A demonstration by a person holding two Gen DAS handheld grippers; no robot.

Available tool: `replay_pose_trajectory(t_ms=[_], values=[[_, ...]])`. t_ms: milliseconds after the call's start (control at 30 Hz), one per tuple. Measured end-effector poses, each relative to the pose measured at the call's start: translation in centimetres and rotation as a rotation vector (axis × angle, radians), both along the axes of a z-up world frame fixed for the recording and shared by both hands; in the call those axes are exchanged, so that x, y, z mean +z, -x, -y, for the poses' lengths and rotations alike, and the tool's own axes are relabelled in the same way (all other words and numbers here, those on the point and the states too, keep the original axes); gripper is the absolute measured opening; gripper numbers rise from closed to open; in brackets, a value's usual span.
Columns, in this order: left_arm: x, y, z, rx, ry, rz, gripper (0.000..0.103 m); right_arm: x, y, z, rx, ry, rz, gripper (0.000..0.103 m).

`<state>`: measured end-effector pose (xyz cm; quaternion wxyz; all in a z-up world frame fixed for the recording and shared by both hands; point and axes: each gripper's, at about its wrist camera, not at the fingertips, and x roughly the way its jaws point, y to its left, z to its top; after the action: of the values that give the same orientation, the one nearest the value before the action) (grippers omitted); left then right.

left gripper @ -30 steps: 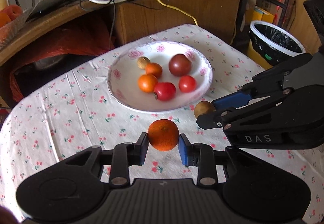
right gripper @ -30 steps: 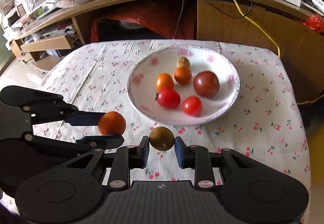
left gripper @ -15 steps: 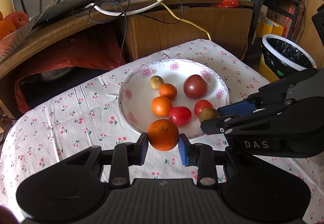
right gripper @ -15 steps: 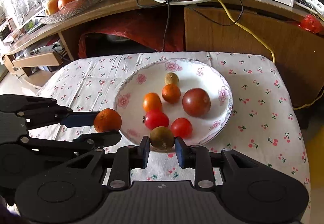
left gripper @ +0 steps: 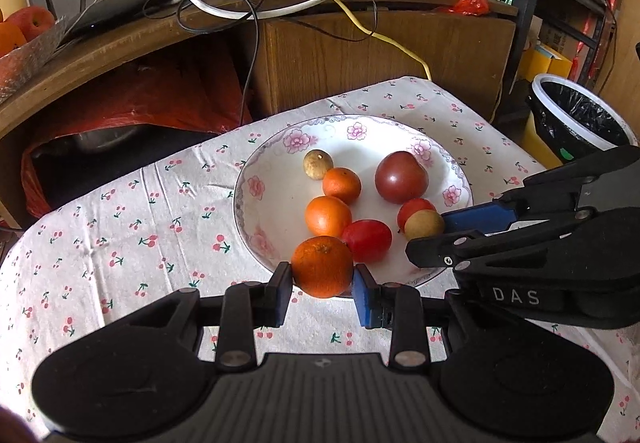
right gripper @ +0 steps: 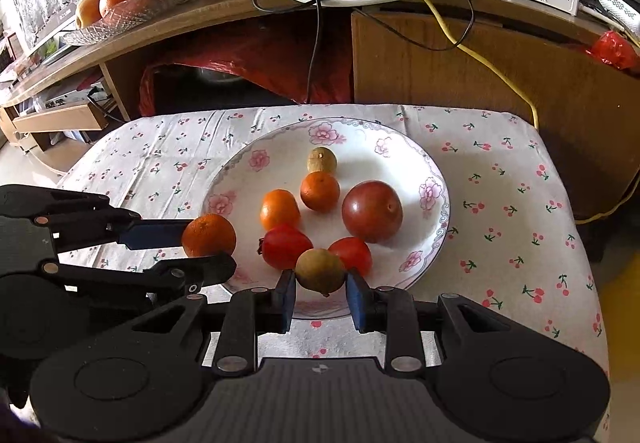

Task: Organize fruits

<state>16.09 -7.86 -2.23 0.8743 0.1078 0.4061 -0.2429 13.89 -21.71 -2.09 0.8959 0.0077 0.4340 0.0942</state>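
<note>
Both fruits are now being carried over the plate (right gripper: 434, 179) rim: firm, light orange (left gripper: 322, 267) being pinched at its widest girth by the left gripper (left gripper: 322, 289), small smooth brown fruit (right gripper: 320, 270) likewise by the right gripper (right gripper: 321, 293).

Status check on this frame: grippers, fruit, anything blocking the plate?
Left gripper shut on orange. Right gripper shut on longan. Both over plate near rim. Six fruits already inside; open space tight.

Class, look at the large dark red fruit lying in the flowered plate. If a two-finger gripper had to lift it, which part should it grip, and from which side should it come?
Grip the dark red fruit across its widest middle, coming from above. It is round and lies on the plate, with a red tomato close at its near side; its left and right flanks look free, so the fingers would probably fit there.
</note>
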Motion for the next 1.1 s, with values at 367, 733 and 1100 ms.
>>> replay_pose_trajectory(t_ms=[367,733,1100], values=[[-0.1,-0.3,0.1,0.018,0.001,0.001,0.042,0.0,-0.2,0.0,-0.018,-0.004,0.01,0.026],[0.3,-0.3,-0.2,0.033,0.01,0.018,0.047,0.1,-0.2,0.3,-0.031,-0.01,0.031,0.03],[0.9,0.1,-0.4,0.03,0.009,0.027,0.048,1.0,0.0,1.2,-0.066,-0.026,0.067,0.03]])
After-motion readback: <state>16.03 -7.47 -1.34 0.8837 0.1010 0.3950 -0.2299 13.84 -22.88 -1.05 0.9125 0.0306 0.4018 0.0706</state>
